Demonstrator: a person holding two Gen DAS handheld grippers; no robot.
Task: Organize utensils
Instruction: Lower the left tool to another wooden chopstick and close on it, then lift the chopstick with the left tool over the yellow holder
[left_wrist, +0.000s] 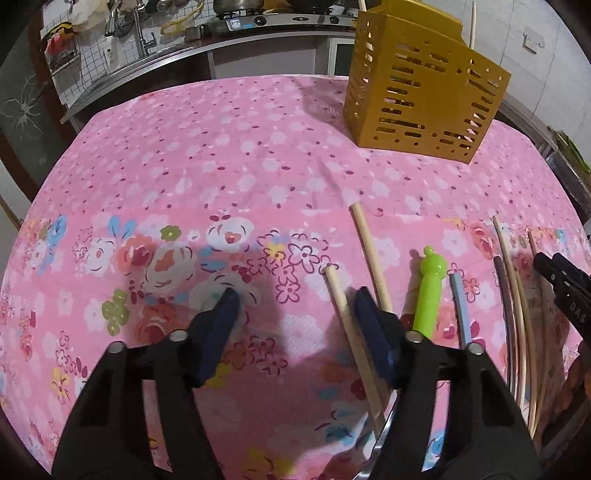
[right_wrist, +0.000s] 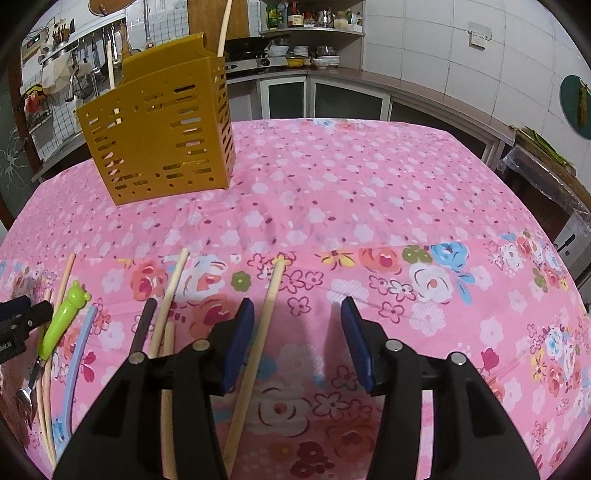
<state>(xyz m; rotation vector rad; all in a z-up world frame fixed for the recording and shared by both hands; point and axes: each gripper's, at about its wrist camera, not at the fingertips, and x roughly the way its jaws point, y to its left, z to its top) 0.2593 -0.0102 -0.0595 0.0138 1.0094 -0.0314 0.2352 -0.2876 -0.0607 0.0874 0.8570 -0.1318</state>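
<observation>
A yellow slotted utensil holder stands at the far side of the pink floral tablecloth; it also shows in the right wrist view, with two wooden sticks standing in it. Loose utensils lie on the near cloth: wooden chopsticks, a green-handled fork, a light blue utensil, a dark stick. My left gripper is open, low over the cloth; a chopstick lies just inside its right finger. My right gripper is open; a chopstick lies between its fingers, near the left one.
The table carries a pink flowered cloth. A kitchen counter with a stove and pots runs behind it. Shelves with dishes stand at the back. The right gripper's tip shows at the right edge of the left wrist view.
</observation>
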